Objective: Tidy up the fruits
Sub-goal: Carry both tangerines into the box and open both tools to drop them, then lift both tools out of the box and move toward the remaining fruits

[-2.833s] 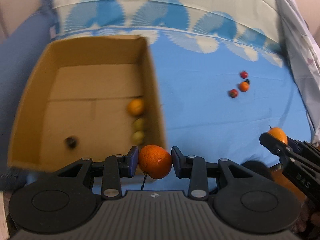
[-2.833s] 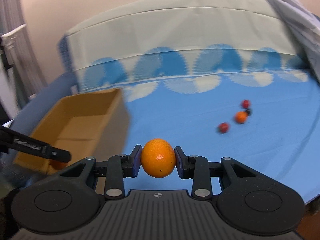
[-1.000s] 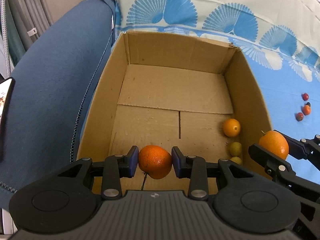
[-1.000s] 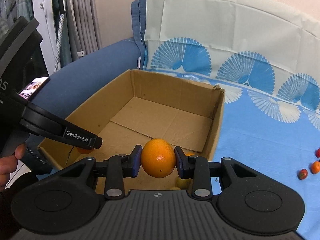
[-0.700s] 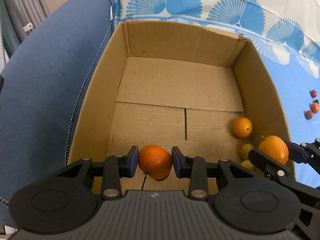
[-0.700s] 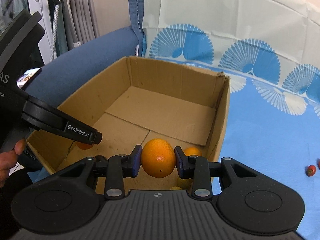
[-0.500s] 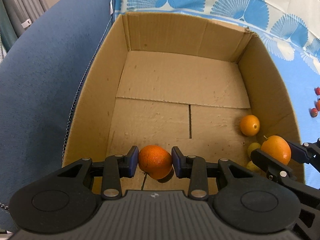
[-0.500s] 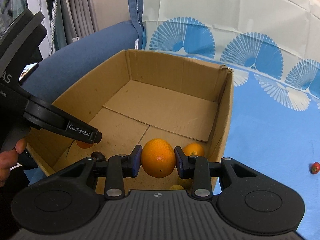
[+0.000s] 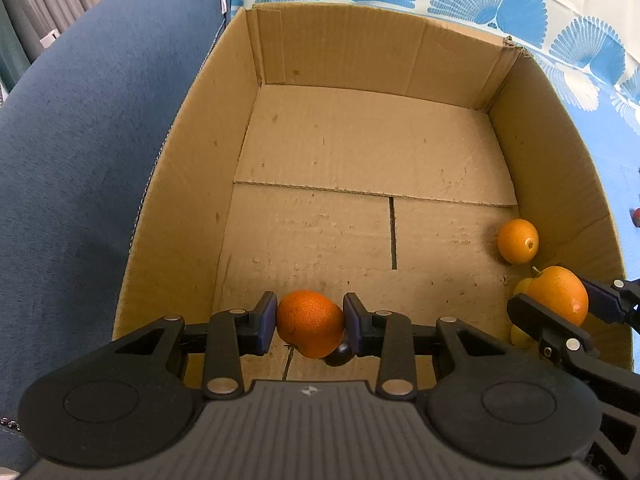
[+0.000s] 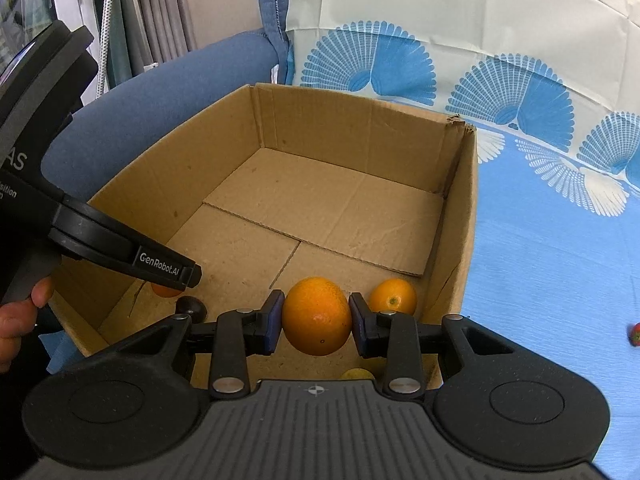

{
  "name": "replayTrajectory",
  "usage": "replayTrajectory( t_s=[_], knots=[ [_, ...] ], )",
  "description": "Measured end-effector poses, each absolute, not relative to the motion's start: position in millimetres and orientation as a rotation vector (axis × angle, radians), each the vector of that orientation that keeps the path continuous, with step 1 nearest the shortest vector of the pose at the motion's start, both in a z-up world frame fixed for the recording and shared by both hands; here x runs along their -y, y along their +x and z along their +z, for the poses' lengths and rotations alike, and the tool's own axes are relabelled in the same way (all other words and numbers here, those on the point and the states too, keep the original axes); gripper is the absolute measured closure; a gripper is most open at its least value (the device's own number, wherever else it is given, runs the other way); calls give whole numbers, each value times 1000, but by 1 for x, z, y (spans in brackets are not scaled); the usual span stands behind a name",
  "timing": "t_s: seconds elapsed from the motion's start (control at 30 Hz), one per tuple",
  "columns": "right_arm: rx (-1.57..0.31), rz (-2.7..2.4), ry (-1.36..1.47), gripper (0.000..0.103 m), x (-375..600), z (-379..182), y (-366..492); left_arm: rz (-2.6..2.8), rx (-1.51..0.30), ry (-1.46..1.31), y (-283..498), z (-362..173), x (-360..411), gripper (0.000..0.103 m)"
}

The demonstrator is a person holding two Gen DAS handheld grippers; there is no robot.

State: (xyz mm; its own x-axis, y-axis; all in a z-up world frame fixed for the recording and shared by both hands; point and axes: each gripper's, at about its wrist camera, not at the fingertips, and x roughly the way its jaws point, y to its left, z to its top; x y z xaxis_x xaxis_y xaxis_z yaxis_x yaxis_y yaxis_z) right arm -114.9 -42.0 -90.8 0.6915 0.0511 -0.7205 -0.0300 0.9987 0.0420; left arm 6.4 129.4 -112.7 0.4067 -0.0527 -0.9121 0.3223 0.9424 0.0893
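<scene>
Cardboard walls of an open box (image 9: 552,168) fill both views. The left gripper (image 9: 310,326) is clenched on a dark-orange mandarin (image 9: 309,322), held low over the near end of the box floor, with a small dark fruit (image 9: 339,356) showing just under it. The right gripper (image 10: 316,322) is clamped on a smooth orange (image 10: 317,316) above the box's near right corner.

Only the left wrist view shows the right gripper from outside (image 9: 560,312), its orange (image 9: 558,300) near the right wall, with yellowish fruits (image 9: 520,334) half hidden beneath and a small orange (image 9: 518,241) lying on the floor just beyond.

Only the right wrist view shows the person's left hand (image 10: 20,312) around the other gripper's handle, the dark fruit (image 10: 192,307) resting clear on the floor, a red berry (image 10: 635,334) on the blue patterned cloth (image 10: 560,248) outside, and grey curtains (image 10: 160,12) behind the blue sofa arm (image 10: 160,96).
</scene>
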Motion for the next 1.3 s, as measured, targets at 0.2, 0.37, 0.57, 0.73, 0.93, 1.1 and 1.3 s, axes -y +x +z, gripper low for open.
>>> replayTrajectory(
  t_s=[0.2,0.37,0.57,0.73,0.93,1.1,1.3],
  knots=[
    [-811,46,19,67,42,-94,-113,-233,-1139,275,7,-118,-131,63],
    [-807,43,0,66,40,-97,-111,-224,-1139,282,10,-122,-133,60],
    [-791,50,-13,34,40,-89,-113,-268,-1135,246,3,-106,-133,0],
    [-746,32,-39,11,39,-62,-145,-285,-1084,258,-26,-78,-140,0],
    [-743,17,2,4,31,-33,-207,-265,-1041,262,-88,-47,-155,0],
    [-700,-28,36,3,25,-15,-253,-220,-990,238,-140,-29,-165,0],
    [-602,-47,32,1,19,7,-288,-224,-933,261,-178,-13,-162,0]
  ],
)
